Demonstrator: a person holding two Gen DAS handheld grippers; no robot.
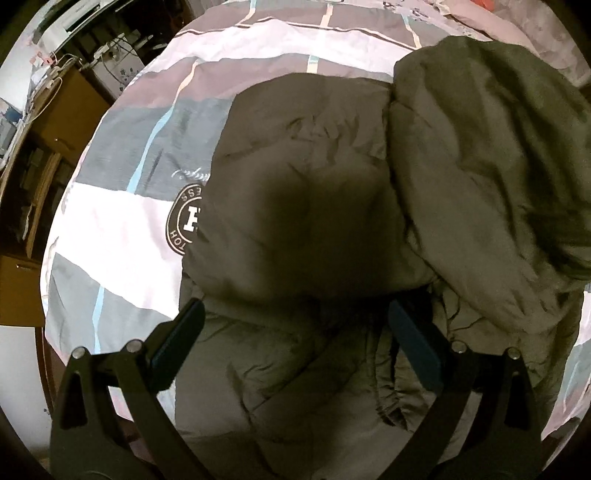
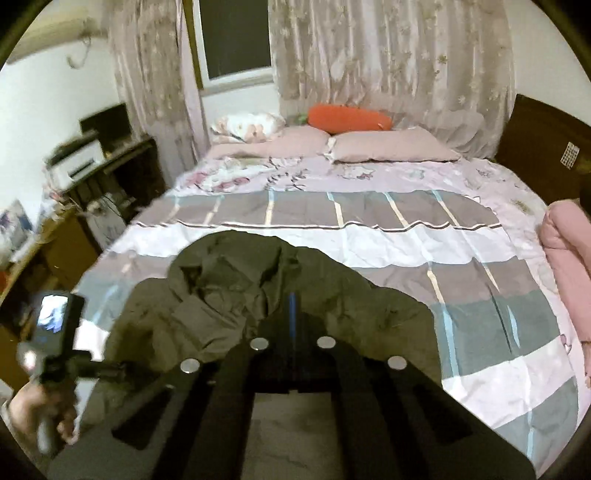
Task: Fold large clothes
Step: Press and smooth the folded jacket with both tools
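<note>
1. One dark olive padded jacket (image 1: pixel 314 206) lies on a double bed, spread over one patchwork duvet (image 1: pixel 122 229) of grey, white and mauve blocks with pale blue stripes.
2. In the left wrist view, one bulky part of the jacket, possibly the hood or a folded-over sleeve (image 1: pixel 491 155), is heaped on the garment's right side, overlapping the main body.
3. The left gripper (image 1: pixel 295 321) hovers just above the jacket's near portion, its two fingers spread wide with nothing between them; both blue-faced pads (image 1: pixel 413 339) are visible and bare.
4. One round dark emblem (image 1: pixel 186 221) printed on the duvet peeks out from under the jacket's left edge.
5. The right gripper (image 2: pixel 291 314) is seen from behind, its two fingers pressed together with only a thin blue strip showing between them; the tips sit over the jacket's crumpled fabric, but whether any cloth is pinched cannot be told from this angle.
6. In the right wrist view, the person's left hand (image 2: pixel 40 417) grips one handle carrying one small camera (image 2: pixel 55 314) at the frame's lower left, blurred.
7. At the head of the bed rest two pink pillows (image 2: pixel 391 147), one floral pillow (image 2: pixel 247 125) and one orange cushion (image 2: pixel 347 118).
8. One rolled pink quilt (image 2: pixel 569 251) lies along the bed's right edge.
9. Patterned curtains (image 2: pixel 388 59) hang behind, with one dark window (image 2: pixel 236 33) between them.
</note>
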